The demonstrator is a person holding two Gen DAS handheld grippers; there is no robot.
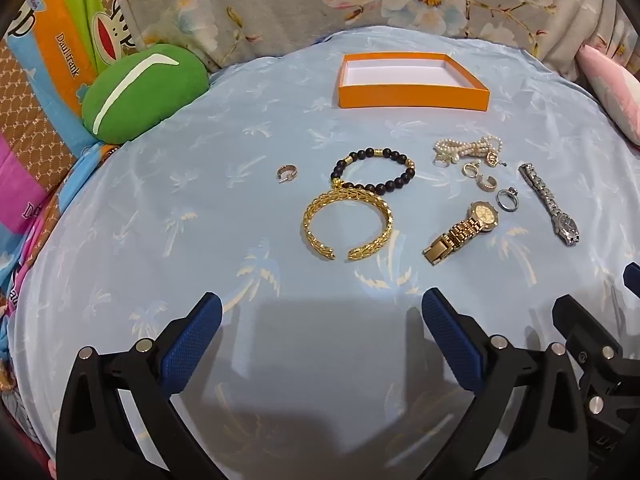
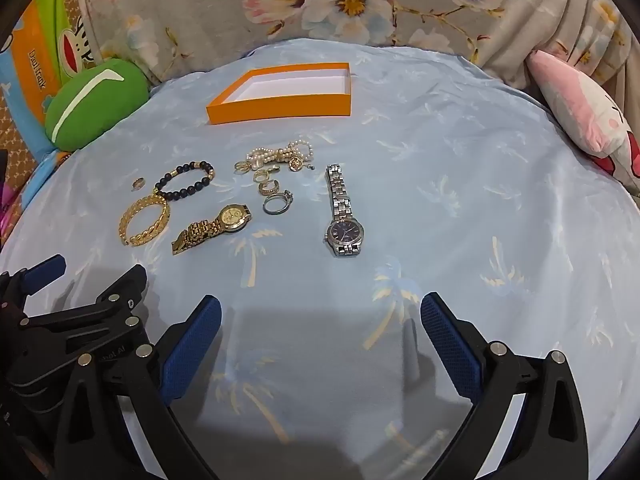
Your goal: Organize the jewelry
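Both sets of jaws stand spread wide and grasp nothing, hovering over a pale blue bed sheet (image 1: 160, 200) printed with palm trees. Ahead of the left gripper (image 1: 320, 312) lie a gold cuff bangle (image 1: 347, 224) and, just beyond and touching it, a black bead bracelet (image 1: 374, 170); a lone small ring (image 1: 287, 172) sits ahead and to the left. To the right ahead lie a gold watch (image 1: 464, 229), a silver ring (image 1: 507, 199), a pearl strand (image 1: 468, 151) and a silver watch (image 1: 550, 205). The orange box (image 1: 414, 88), open and white inside, sits farthest ahead. The right gripper (image 2: 320, 312) has the silver watch nearly straight ahead, its dark dial plain, where the left view shows it only slantwise. The right view alone shows the pink cushion (image 2: 576, 108) fully.
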